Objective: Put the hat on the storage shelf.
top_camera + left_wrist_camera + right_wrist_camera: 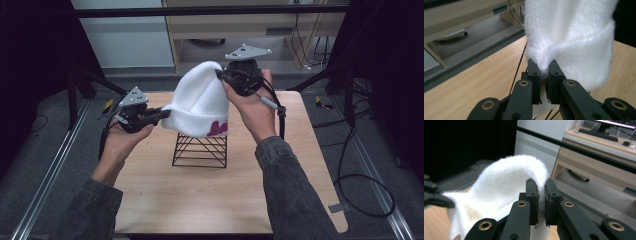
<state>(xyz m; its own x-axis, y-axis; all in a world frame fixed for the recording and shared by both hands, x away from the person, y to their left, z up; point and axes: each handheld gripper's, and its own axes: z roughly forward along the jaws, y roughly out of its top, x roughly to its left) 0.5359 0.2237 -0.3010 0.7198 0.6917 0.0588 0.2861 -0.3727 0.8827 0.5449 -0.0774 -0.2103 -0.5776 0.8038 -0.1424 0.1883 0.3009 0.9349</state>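
Note:
A fluffy white beanie (200, 100) with pink lettering on its cuff hangs in the air over a black wire stand (200, 150) at the table's middle. My left gripper (162, 114) is shut on the hat's left lower edge; in the left gripper view the white fabric (569, 37) is pinched between the jaws of the left gripper (544, 65). My right gripper (220, 75) is shut on the hat's upper right edge, higher than the left one. The right gripper view has the hat (504, 182) clamped in the right gripper (540, 183), its jaws close together.
The wooden table (165, 195) has free room in front of and beside the stand. A desk and shelf unit (240, 25) stands beyond the far edge. Cables (360, 185) lie on the floor at the right, and metal rails (45, 185) run along both sides.

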